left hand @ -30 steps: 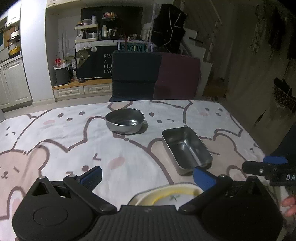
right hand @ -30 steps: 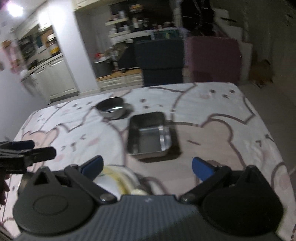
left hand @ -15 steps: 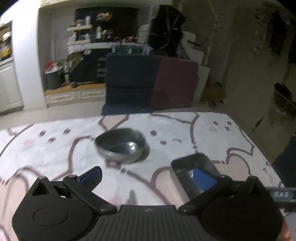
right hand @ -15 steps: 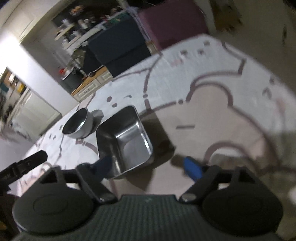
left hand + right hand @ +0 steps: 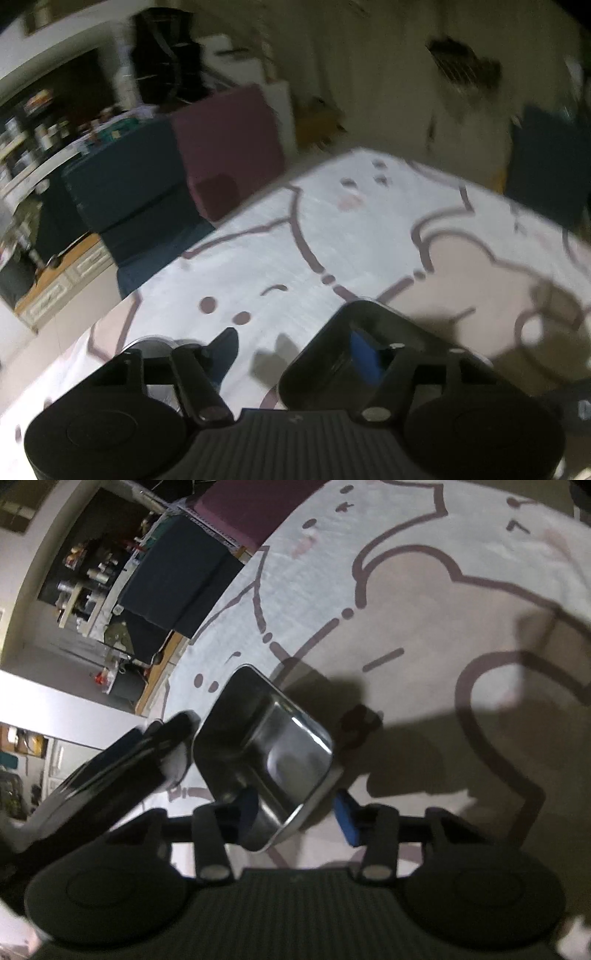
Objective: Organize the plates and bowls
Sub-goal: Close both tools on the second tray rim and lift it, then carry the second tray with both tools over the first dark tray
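Observation:
A rectangular steel tray (image 5: 266, 746) sits on the bear-print tablecloth (image 5: 424, 590). My right gripper (image 5: 295, 814) straddles its near corner, one blue pad inside and one outside. Its jaws are closing, and a gap still shows at the wall. My left gripper (image 5: 295, 354) straddles the left wall of the same tray (image 5: 373, 317), its right pad inside and its left finger outside. Those jaws are closing too. The black left gripper (image 5: 122, 760) shows at the tray's left in the right wrist view. A round steel bowl (image 5: 151, 345) peeks out behind the left finger.
Two chair backs, dark blue (image 5: 125, 184) and maroon (image 5: 229, 144), stand at the table's far edge. Bare cloth (image 5: 369, 229) stretches beyond the tray toward the far edge. Kitchen shelves and cabinets (image 5: 81, 576) fill the background.
Both grippers have dropped and rolled in onto the steel tray, and their jaws have narrowed. The left one swung right, away from the round bowl. The yellow plate has left both views.

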`<state>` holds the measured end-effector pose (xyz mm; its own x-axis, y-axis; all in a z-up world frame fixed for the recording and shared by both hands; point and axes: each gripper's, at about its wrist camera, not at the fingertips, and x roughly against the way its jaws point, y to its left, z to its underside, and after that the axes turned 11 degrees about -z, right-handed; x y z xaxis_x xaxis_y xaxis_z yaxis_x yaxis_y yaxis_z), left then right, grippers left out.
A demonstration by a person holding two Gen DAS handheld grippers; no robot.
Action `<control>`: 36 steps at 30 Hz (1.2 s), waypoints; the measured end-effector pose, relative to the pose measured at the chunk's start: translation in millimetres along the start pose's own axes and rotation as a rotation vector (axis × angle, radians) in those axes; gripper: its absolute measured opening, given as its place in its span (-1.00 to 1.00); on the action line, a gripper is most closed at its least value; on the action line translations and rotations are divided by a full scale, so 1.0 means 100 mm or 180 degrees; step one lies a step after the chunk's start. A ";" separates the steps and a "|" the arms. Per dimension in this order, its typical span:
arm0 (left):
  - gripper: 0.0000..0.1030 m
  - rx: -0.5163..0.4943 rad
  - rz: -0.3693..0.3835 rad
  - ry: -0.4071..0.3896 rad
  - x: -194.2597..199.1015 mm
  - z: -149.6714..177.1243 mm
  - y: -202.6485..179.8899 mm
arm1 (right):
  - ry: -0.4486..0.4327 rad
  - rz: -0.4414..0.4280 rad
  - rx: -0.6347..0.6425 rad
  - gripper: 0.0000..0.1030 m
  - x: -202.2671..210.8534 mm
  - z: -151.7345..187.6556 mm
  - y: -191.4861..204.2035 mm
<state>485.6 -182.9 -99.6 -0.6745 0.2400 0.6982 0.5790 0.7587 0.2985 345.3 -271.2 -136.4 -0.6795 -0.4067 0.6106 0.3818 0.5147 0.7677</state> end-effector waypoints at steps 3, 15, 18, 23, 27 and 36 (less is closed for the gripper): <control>-0.03 -0.0223 0.0030 0.0186 -0.18 -0.04 -0.11 | 0.0009 -0.0007 -0.0039 -0.11 -0.03 0.02 0.04; -0.61 -0.0196 0.0067 0.0571 -0.39 -0.10 -0.14 | 0.0078 0.0168 -0.0032 -0.55 -0.13 0.08 0.00; -0.76 0.0028 0.0112 0.0658 -0.35 -0.03 -0.04 | -0.0001 0.0242 -0.0023 -0.67 -0.06 -0.01 -0.02; -0.92 0.0446 0.0273 0.0784 -0.22 0.12 0.07 | -0.0273 0.0339 0.0070 -0.81 0.05 -0.24 -0.07; -0.91 0.0871 0.0389 0.0919 -0.15 0.23 0.12 | -0.0350 0.0369 0.0170 -0.82 0.04 -0.36 -0.09; -0.91 0.1340 0.0295 0.1150 -0.17 0.36 0.12 | -0.0043 0.0488 0.0807 -0.84 -0.10 -0.37 0.01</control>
<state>487.2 -156.2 -131.0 -0.3867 0.1507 0.9098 0.3456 0.9384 -0.0085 375.3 -294.3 -134.7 -0.6348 -0.3004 0.7119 0.3133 0.7421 0.5925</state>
